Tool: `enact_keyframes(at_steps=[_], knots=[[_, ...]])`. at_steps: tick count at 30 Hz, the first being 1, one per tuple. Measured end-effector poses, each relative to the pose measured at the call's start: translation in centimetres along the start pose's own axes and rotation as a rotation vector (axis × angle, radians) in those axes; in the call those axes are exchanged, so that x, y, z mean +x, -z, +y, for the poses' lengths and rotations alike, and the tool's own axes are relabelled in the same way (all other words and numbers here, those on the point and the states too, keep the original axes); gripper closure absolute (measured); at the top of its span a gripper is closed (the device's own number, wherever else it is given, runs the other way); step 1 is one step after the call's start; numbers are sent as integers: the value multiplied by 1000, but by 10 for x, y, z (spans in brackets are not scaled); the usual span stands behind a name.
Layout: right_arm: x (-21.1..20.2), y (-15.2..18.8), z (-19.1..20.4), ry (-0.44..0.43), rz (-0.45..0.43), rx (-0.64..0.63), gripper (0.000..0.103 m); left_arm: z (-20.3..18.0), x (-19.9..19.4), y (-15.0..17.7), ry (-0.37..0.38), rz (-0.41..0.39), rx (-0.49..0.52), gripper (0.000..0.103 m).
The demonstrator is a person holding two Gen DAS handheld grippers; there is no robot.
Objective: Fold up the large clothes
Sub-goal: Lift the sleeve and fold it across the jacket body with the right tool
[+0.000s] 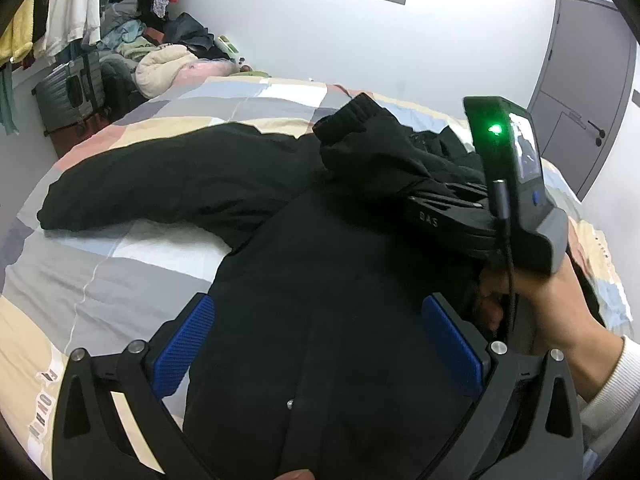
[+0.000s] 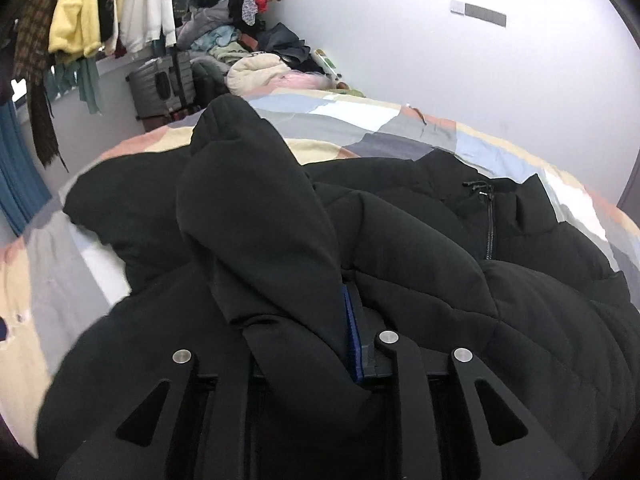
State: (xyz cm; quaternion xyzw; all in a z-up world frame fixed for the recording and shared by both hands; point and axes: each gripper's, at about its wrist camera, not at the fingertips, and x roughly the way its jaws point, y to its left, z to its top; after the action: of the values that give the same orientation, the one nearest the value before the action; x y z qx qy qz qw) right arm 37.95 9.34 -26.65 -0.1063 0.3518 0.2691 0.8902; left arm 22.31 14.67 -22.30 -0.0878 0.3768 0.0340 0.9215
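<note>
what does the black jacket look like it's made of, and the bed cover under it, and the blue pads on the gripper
Jacket: probably matte synthetic shell with padding; puffy quilted seams, knit ribbed cuff.
Bed cover: likely woven cotton, matte, softly creased patchwork print.
Blue pads: seemingly rubber or plastic, finely ribbed surface.

Room evenly lit, soft white light; source not seen. Only faint shadows are cast on the bedspread (image 1: 120,264). Strong fisheye bending and dark vignette are seen at corners in both views. Detail in the black jacket (image 2: 420,240) is crushed. Left edge of right view is smeared by blur. A green LED (image 1: 495,129) glares.
</note>
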Motion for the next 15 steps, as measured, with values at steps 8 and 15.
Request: enact_keyframes(at_steps=[8, 15], knots=[[-37, 4, 13, -4, 24, -67, 40, -7, -37, -10, 2, -47, 2, 0], [-102, 3, 1, -44, -87, 27, 23, -22, -64, -13, 0, -46, 26, 0]])
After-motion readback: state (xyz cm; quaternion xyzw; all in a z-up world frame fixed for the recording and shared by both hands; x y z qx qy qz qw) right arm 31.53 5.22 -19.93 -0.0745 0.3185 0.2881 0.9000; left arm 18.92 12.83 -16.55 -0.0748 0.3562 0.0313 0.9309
